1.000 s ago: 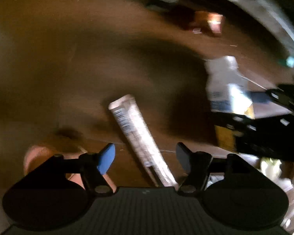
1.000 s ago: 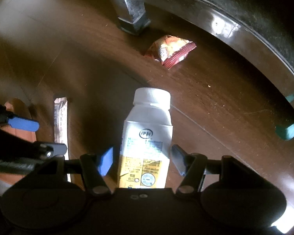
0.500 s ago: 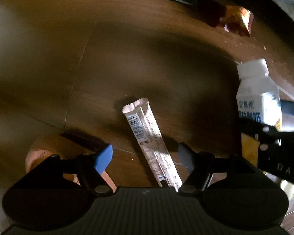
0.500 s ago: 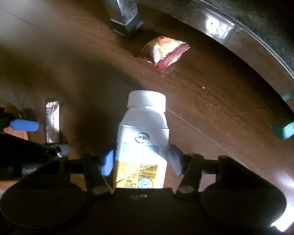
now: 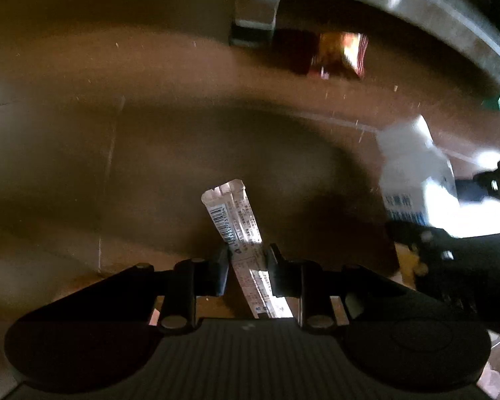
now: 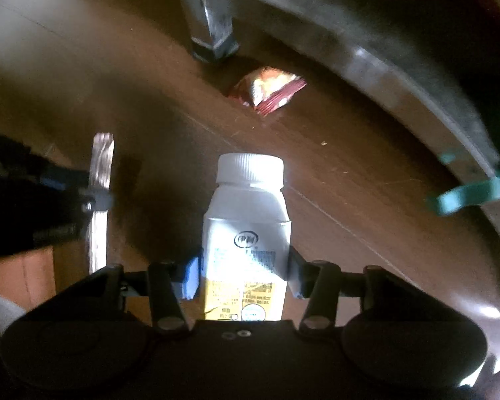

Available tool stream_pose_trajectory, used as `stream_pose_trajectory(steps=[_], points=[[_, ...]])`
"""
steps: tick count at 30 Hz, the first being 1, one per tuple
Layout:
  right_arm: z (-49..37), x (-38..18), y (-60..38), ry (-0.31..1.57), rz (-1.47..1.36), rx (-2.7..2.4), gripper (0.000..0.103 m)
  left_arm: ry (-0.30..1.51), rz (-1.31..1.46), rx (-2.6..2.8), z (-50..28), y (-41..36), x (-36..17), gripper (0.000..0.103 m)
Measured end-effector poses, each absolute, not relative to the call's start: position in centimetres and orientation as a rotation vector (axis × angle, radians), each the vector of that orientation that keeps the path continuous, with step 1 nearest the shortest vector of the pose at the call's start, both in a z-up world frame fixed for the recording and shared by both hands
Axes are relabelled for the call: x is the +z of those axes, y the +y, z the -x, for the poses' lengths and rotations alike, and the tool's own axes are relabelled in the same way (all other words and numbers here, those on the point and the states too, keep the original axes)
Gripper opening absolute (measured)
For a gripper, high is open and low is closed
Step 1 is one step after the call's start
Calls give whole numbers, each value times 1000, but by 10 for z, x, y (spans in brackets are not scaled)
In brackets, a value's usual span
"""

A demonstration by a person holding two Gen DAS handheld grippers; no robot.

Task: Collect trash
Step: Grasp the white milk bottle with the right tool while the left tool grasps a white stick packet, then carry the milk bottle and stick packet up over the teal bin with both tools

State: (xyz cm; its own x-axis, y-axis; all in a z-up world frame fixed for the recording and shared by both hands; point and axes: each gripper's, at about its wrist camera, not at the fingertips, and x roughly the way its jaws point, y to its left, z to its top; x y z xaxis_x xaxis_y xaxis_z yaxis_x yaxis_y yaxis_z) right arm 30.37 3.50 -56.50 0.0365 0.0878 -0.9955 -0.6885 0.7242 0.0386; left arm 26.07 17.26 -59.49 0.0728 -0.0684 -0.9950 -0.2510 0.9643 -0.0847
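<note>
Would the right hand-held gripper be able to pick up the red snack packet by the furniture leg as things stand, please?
Probably not yet: the right hand-held gripper is shut on the milk bottle. The floor up to the snack packet looks unobstructed.

The left gripper (image 5: 246,260) has just closed its jaws on the stick wrapper (image 5: 240,230), pads pressing both sides. Relative to the wrapper: white bottle (image 5: 413,180) right, snack packet (image 5: 341,53) beyond, furniture leg (image 5: 255,3) farther beyond.

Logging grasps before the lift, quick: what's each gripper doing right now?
Left gripper: jaws have just been closing, now shut on the stick sachet.
Right gripper: jaws have just been closing, shut on the milk bottle.
</note>
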Motion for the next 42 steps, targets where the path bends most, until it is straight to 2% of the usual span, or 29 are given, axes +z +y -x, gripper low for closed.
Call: stream_pose_trajectory(steps=[6, 18, 26, 33, 42], points=[[-294, -504, 17, 1328, 561, 634, 49, 1363, 231, 83, -258, 180, -548, 22], [-282, -337, -19, 1128, 524, 528, 49, 1049, 189, -15, -263, 201, -404, 20], [-277, -191, -38, 924, 418, 476, 49, 803, 84, -13, -250, 202, -271, 20], [-283, -68, -49, 692, 309, 461, 49, 670, 68, -51, -246, 197, -151, 20], [-298, 47, -63, 429, 236, 458, 49, 543, -10, -68, -244, 162, -9, 20]])
